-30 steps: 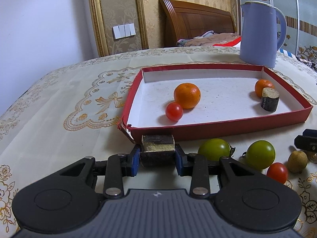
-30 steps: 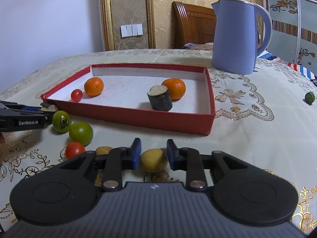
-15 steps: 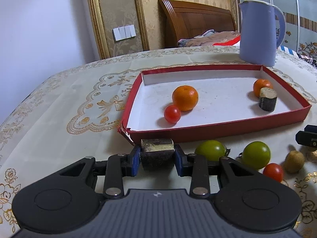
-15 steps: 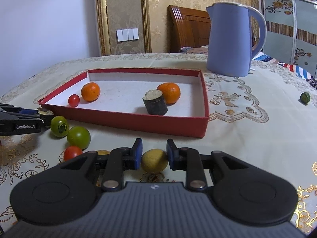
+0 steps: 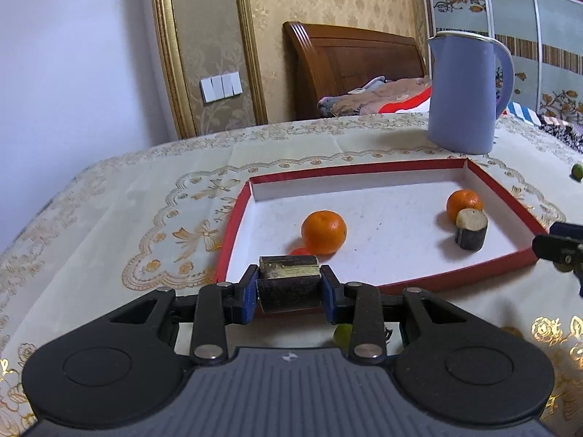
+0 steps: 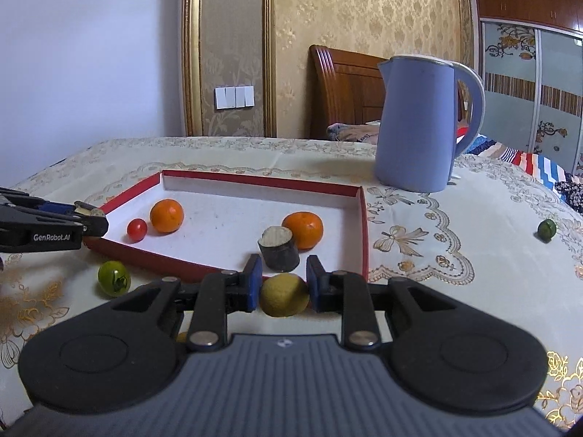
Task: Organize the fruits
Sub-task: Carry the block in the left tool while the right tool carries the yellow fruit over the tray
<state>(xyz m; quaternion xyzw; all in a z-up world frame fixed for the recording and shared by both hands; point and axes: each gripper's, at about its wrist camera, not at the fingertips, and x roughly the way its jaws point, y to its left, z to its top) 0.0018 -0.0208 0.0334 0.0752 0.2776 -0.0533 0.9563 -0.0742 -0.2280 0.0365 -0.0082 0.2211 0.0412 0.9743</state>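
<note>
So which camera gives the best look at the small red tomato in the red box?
The right wrist view: the red tomato sits fully visible beside an orange in the red box. In the left wrist view only a sliver shows, behind the dark chunk held in the left tongs.

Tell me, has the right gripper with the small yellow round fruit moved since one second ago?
Yes. The right gripper has risen: the small yellow round fruit now overlaps the red cardboard tray's front wall, having been below it.

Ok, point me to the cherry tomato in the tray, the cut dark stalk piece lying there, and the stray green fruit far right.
cherry tomato point(image 6: 137, 229), right wrist view, centre of its skin
stalk piece point(image 6: 279, 248), right wrist view, dark side wall
stray green fruit point(image 6: 547, 229), right wrist view, its middle
</note>
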